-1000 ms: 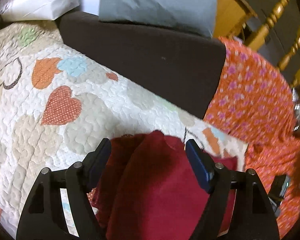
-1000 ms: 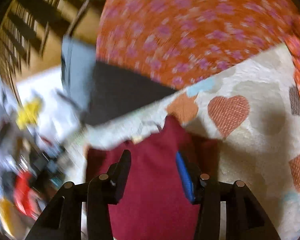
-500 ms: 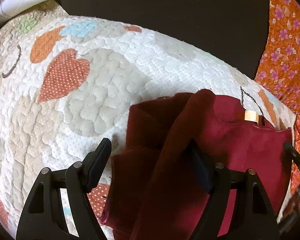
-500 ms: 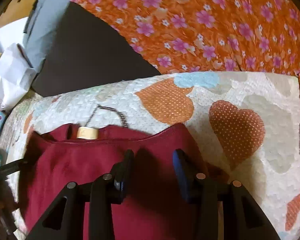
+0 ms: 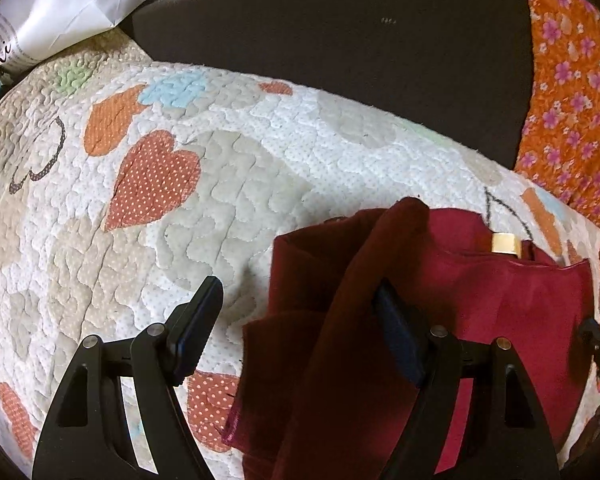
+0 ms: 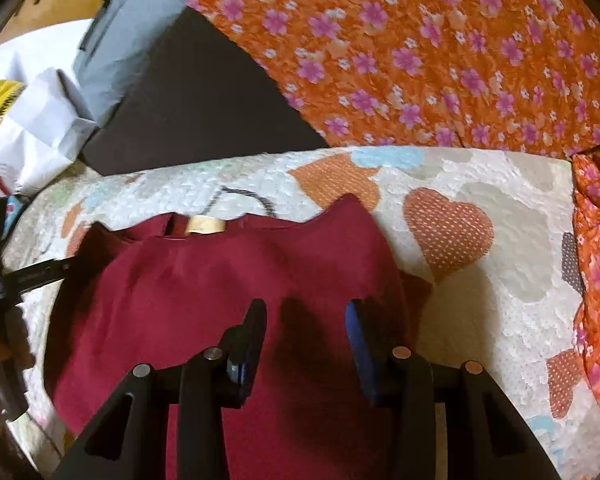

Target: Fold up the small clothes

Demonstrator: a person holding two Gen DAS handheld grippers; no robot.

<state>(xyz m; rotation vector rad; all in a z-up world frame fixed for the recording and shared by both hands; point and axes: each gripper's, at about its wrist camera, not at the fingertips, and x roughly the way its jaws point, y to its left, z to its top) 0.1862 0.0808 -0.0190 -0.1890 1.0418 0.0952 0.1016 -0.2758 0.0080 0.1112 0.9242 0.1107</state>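
Maroon shirt (image 6: 220, 300) lies on the heart-print quilt (image 5: 180, 240), collar label (image 6: 205, 225) at its far edge. Right gripper (image 6: 306, 340) hovers above its body, jaws apart, holding nothing. Left gripper (image 5: 296, 324) is also spread, a raised fold of cloth draped between its fingers toward the right one; whether it is gripped I cannot tell.

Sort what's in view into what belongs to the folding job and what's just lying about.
Job:
red shirt
left gripper, open
right gripper, open
quilt under the shirt

Lying about:
orange floral cloth
dark cushion
grey pillow
white paper bag
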